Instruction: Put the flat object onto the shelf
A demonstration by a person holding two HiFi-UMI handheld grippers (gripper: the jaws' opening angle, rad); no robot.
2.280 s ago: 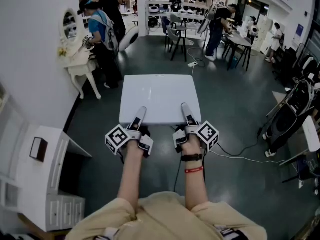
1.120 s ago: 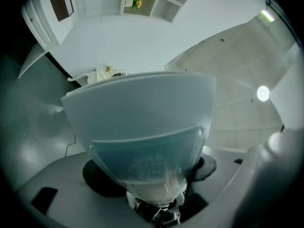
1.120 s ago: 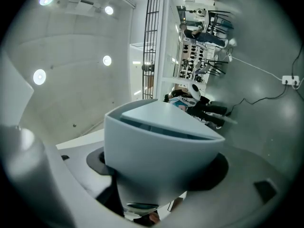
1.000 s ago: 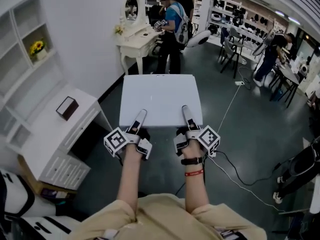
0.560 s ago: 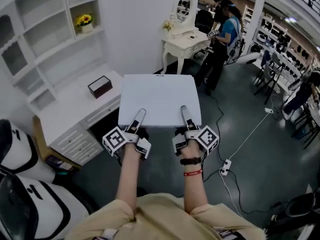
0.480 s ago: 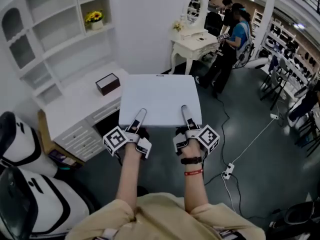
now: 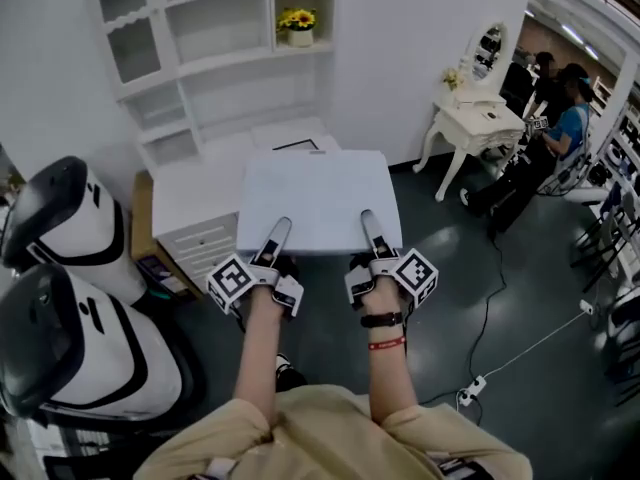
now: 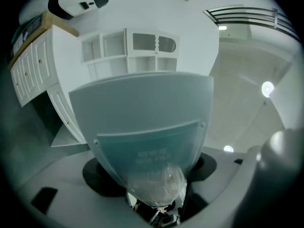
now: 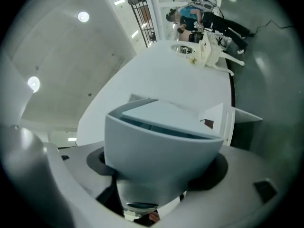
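**Board could slip or strike the shelf**

The left tongs (image 7: 280,230) are clamped on the near edge of the board (image 7: 315,193), as are the right tongs (image 7: 370,228). It is carried level, short of the shelf (image 7: 220,43). Held by one edge only, it could be levered loose.

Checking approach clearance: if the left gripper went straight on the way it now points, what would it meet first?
Probably the white shelf unit. The flat panel that the left gripper holds would touch it first, though depth is unclear.
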